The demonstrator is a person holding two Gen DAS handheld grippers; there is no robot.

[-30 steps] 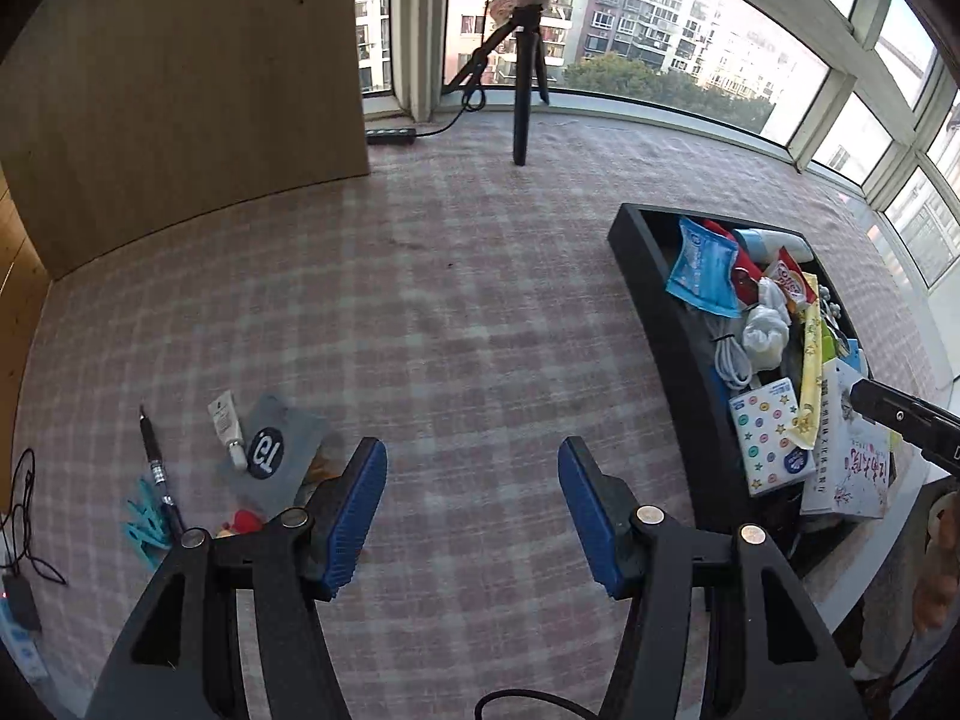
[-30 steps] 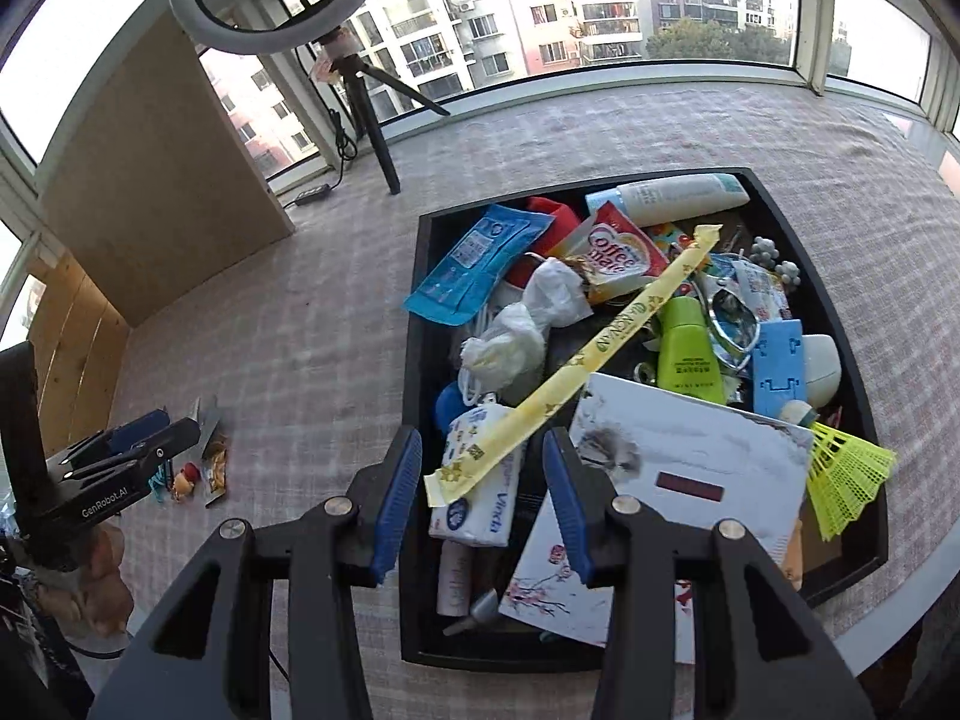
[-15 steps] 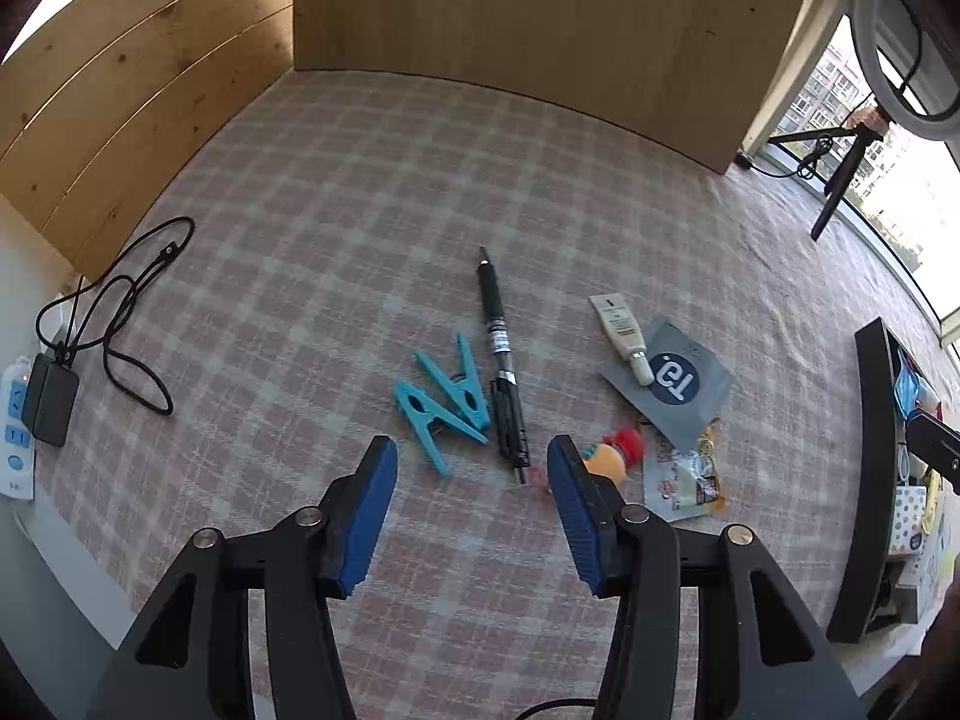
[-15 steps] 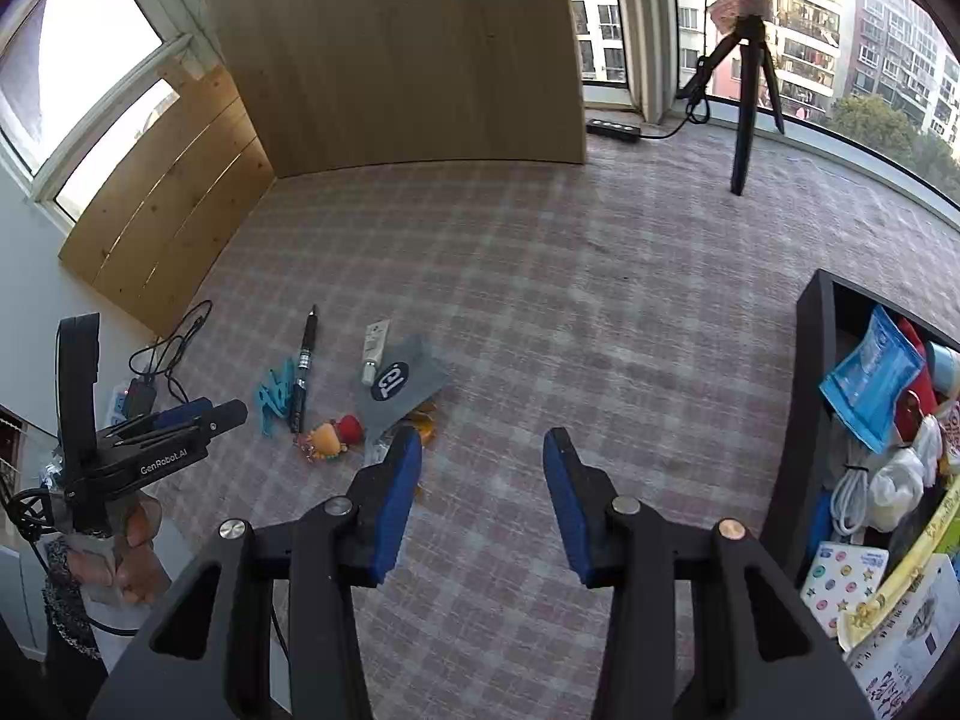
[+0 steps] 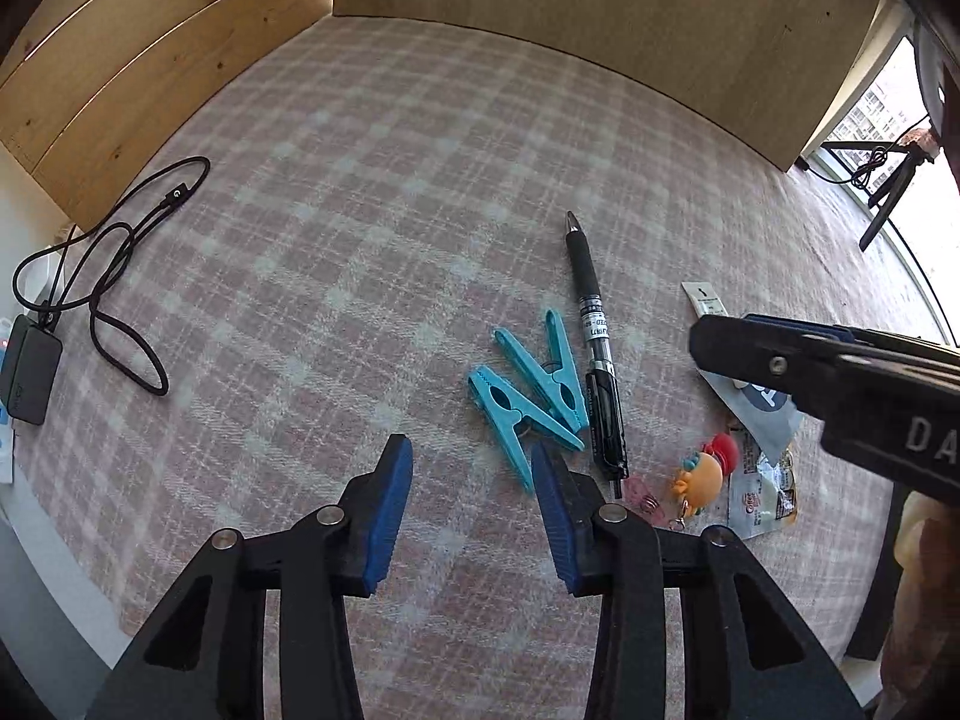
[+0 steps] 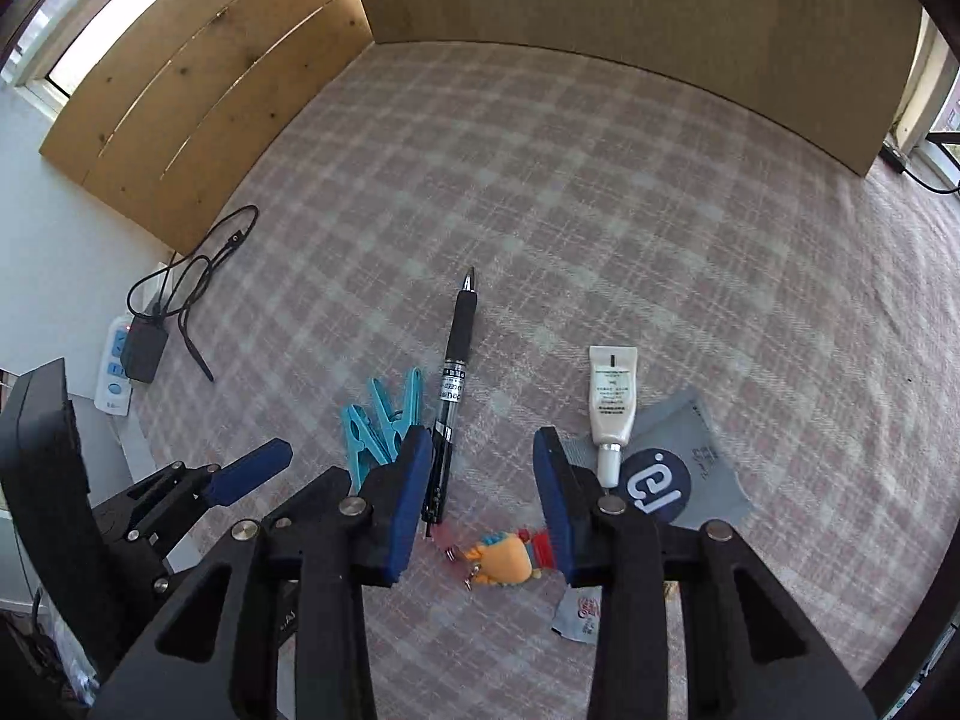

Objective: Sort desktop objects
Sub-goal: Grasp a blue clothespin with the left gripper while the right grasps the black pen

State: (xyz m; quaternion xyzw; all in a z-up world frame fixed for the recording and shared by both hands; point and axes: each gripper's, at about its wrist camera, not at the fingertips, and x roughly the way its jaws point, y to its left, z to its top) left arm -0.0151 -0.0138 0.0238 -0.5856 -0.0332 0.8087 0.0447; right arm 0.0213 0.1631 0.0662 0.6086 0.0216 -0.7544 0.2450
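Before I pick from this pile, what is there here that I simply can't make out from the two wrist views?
- Snack sachet, right wrist view: mostly behind the right tool.
- Grey pouch, left wrist view: largely covered by the right tool crossing in front.
- White tube: its print is too small to read.
- Black pen, right wrist view: its near end hides behind the tool's finger.

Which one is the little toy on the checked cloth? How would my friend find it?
Start at the pink checked tablecloth and find the black pen lying beside two blue clothespins. Just past the pen's lower end lies the toy. It is the only orange figure, with a red end.
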